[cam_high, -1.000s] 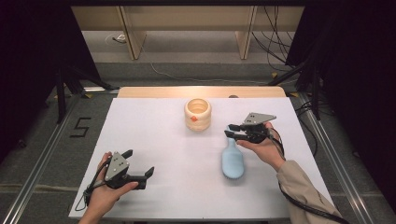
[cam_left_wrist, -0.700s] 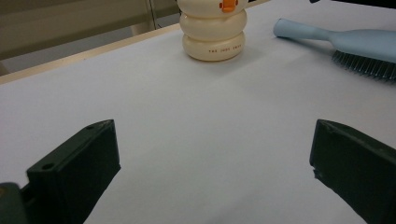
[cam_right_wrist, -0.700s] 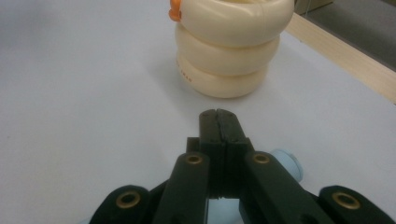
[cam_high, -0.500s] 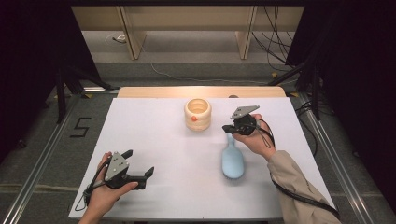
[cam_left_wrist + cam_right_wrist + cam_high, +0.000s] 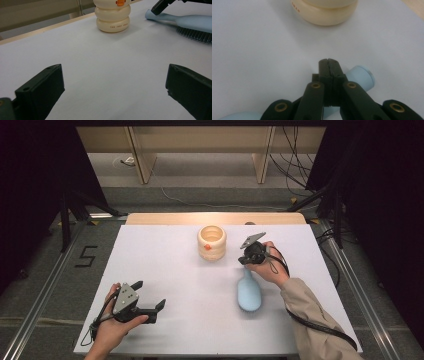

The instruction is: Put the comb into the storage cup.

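**A:** At the centre right of the high view, the right gripper [image 5: 244,260] is seen just above the narrow handle end of a pale blue plastic hairbrush [image 5: 248,291], which lies flat on the white table [image 5: 165,265] with its bristled head toward the lower edge of the frame. What has been altered since a second ago?

**B:** The jaws have been brought together. A second ago they were still partly apart over the handle; now, in the right gripper view, the two black jaws [image 5: 329,72] are seen pressed flat against each other with no gap. The hand has also been shifted a little toward the upper left of the high view, nearer a cream ribbed ceramic pot with an orange duck bill [image 5: 212,241].

**A:** Is the brush held?

**B:** It seems not. The rounded handle tip [image 5: 361,76] is seen below and beside the closed jaws, not between them. A grasp is therefore judged not yet made; the jaws would have to be reopened around the handle.

**A:** And the lower left?

**B:** The left gripper [image 5: 150,299] is kept resting on the table, its jaws wide apart and empty, well apart from brush and pot.
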Demonstrator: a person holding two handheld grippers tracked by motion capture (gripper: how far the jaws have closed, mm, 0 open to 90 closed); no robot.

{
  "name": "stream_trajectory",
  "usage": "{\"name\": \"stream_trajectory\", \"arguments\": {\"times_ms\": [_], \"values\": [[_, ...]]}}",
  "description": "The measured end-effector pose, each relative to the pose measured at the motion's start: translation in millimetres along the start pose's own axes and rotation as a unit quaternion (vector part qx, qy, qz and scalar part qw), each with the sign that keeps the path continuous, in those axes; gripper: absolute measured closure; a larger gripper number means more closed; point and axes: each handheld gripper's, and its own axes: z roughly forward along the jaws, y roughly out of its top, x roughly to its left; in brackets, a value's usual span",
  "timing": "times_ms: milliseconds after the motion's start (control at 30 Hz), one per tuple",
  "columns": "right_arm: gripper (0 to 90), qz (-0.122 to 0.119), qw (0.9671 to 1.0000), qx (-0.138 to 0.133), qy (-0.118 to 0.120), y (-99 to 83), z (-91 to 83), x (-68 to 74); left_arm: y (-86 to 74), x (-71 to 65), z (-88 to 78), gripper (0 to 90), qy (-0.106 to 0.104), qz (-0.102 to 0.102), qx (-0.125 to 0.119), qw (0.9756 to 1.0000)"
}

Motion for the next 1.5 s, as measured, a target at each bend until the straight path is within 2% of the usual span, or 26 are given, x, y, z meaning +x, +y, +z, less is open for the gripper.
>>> {"name": "stream_trajectory", "arguments": {"times_ms": [100,333,600,900,1100,1500], "values": [[90.0,0.007,1.0000,0.005,0.003,0.8,3.5,-1.5,-0.3,-0.1,0.1,1.4,-0.001,0.001,0.001,1.0000],[90.0,0.000,0.9998,0.018,-0.004,2.0,8.6,-1.3,-0.2,-0.4,0.3,1.4,-0.002,0.002,0.001,1.0000],[90.0,-0.016,0.9981,0.051,-0.031,1.4,13.7,-0.6,-0.3,-1.5,0.4,1.5,-0.004,0.001,0.001,1.0000],[90.0,0.012,0.9953,0.090,-0.035,-8.4,5.4,-5.9,-0.8,-0.6,0.2,1.6,-0.002,-0.002,0.002,1.0000],[90.0,0.040,0.9904,0.128,-0.032,-19.8,-5.4,-4.9,-0.6,-1.3,0.4,1.7,-0.004,-0.001,0.002,1.0000],[90.0,0.065,0.9874,0.144,-0.008,-44.0,-33.8,9.7,-0.5,-1.7,0.4,1.8,-0.004,-0.001,0.002,1.0000]]}}
